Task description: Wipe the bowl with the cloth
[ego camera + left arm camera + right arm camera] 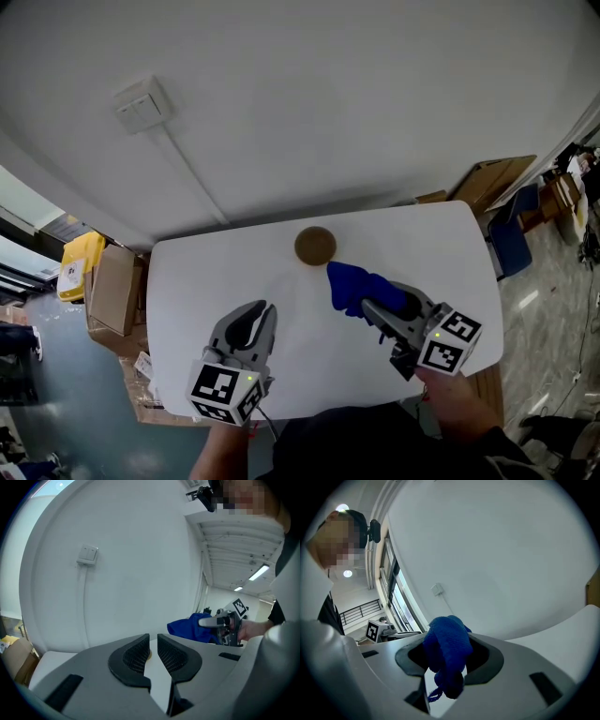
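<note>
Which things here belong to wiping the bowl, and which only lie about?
For the job:
bowl
cloth, gripped in the right tongs
left tongs, empty
table

Lying about:
cardboard boxes
yellow object
wall switch

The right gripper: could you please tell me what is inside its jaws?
A bunched blue cloth is clamped in the right gripper; it hides the inner pad faces.

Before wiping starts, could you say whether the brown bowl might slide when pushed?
Probably: the bowl looks small and sits unheld on the smooth table, so it may slide. Its wood-like brown look suggests it weighs little.
</note>
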Tool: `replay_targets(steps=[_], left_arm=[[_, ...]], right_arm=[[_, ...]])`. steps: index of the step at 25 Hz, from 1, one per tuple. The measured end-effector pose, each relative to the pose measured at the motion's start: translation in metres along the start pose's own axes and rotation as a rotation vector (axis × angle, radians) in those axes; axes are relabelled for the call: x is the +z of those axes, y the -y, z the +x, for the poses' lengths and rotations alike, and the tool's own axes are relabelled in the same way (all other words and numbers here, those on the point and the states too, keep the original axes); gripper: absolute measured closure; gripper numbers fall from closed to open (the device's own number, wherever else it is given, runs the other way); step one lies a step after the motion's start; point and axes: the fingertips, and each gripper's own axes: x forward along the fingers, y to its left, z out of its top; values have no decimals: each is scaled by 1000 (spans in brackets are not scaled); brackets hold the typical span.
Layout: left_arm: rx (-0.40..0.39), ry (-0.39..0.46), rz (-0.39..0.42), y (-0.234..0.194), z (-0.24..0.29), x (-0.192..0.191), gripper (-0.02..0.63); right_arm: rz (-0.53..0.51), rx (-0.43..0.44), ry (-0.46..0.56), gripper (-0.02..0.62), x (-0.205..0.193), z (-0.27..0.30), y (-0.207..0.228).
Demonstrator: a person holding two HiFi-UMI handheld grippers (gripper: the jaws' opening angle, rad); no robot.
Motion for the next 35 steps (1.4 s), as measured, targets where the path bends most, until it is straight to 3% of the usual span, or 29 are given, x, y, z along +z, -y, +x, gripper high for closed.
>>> replay_targets(steps=[15,25,31,35], left_arm=[[18,-78,-42,-24,90,-18,545],[29,-193,-120,-50,157,-78,543],[25,-255,-160,-63,192,-117,494],[51,-271,-246,-77,213,-134,446]], right_arm=[[53,31,-73,443,-15,45,66],[113,18,-162,443,-53,85,120],[149,6,-191,443,-77,112,142],[182,6,-209,443,-93,125,148]])
